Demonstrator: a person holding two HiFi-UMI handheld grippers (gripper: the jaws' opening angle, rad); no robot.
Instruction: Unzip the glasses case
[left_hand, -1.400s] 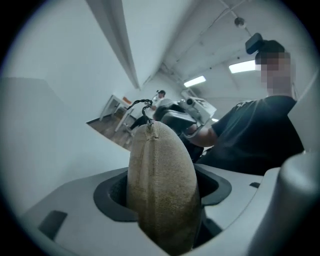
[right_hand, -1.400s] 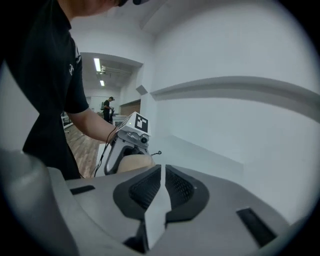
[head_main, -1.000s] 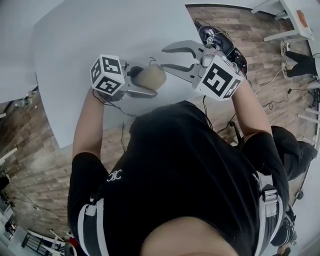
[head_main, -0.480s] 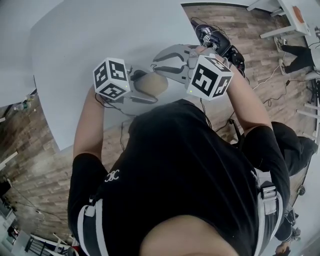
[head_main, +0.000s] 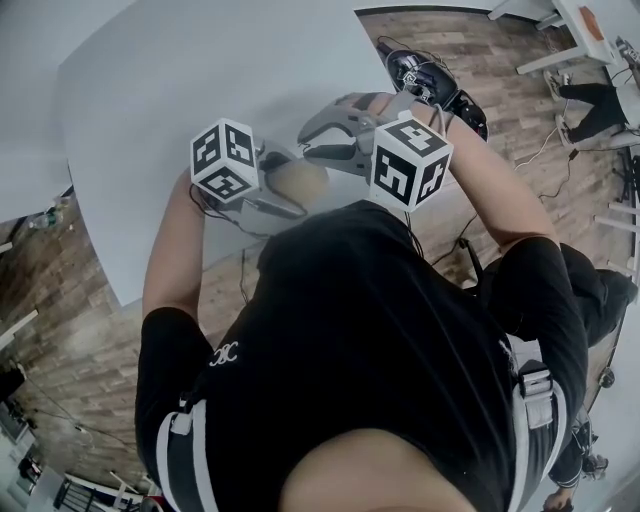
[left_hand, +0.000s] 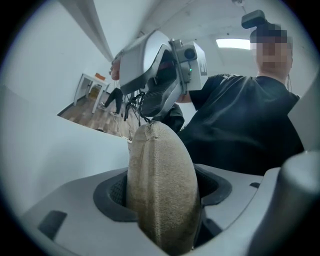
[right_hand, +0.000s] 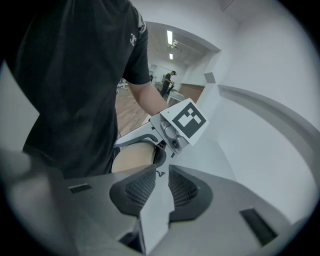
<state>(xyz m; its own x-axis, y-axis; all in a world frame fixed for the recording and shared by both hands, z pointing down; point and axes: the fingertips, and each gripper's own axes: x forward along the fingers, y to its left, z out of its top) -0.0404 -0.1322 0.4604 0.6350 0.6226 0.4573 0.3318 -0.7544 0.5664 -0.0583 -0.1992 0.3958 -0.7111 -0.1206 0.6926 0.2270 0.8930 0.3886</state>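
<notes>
Glasses case, tan and felt-covered, clamped across its rounded middle by the left gripper, whose jaws stand wide on it. In the head view it sits at centre frame, over the worktop and close to the person's chest.

Just beyond the case's far end, the right gripper has just been closing its jaws to a narrow slit. The small dark zipper pull lies between the tips, but whether they pinch it cannot be told.

Likely failures:
- The tips close beside the thin pull and come away empty.
- A tug along the zip drags the soft case out of the left gripper.
- A pull across the zip track jams the slider.

Long axis: along the left gripper's jaws, running up and away in the left gripper view and left to right in the head view. The seamed zipper end points toward the right gripper.
</notes>
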